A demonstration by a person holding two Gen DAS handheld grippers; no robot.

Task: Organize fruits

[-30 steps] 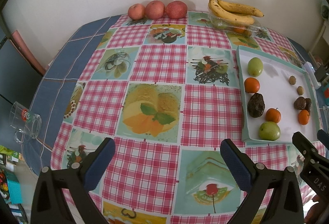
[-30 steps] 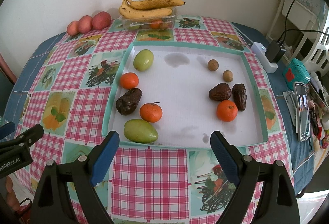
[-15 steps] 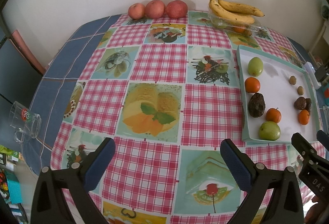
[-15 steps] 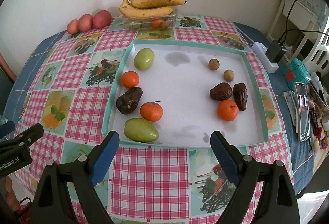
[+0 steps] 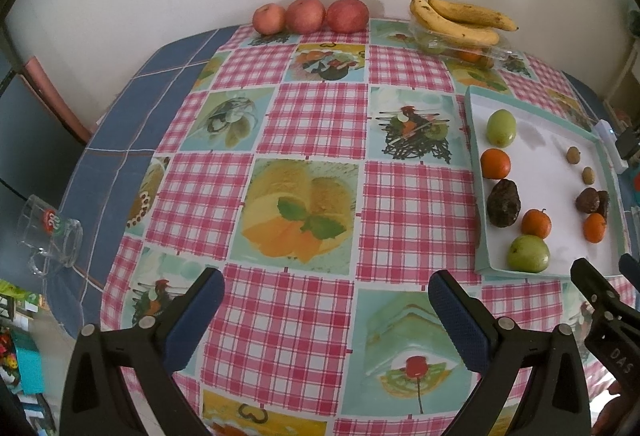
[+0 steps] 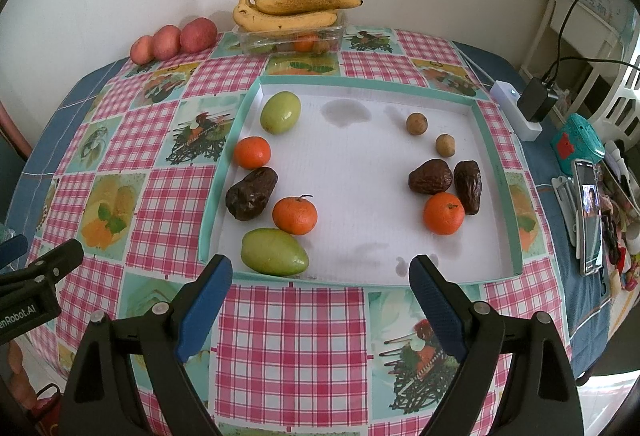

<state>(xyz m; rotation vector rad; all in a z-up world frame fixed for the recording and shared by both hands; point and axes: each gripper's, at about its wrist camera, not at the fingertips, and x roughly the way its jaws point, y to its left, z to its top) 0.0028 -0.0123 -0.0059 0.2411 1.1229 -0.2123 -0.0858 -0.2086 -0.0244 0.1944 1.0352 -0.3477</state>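
A white tray with a teal rim (image 6: 496, 164) (image 5: 480, 196) holds scattered fruit: two green mangoes (image 6: 275, 251) (image 6: 281, 112), three oranges (image 6: 295, 215) (image 6: 252, 153) (image 6: 444, 214), three dark wrinkled avocados (image 6: 251, 193) (image 6: 430, 177) (image 6: 468, 186) and two small brown fruits (image 6: 417, 124) (image 6: 445, 145). My right gripper (image 6: 321, 278) is open and empty, above the tray's near rim. My left gripper (image 5: 326, 294) is open and empty over the checked tablecloth, left of the tray.
Three red apples (image 5: 311, 15) and bananas on a clear box (image 6: 292, 12) stand at the far edge by the wall. A glass mug (image 5: 50, 234) lies at the left. A phone (image 6: 589, 212), charger (image 6: 536, 104) and clutter sit right of the tray.
Both grippers have eased very slightly toward the table. Nothing was picked up or released.
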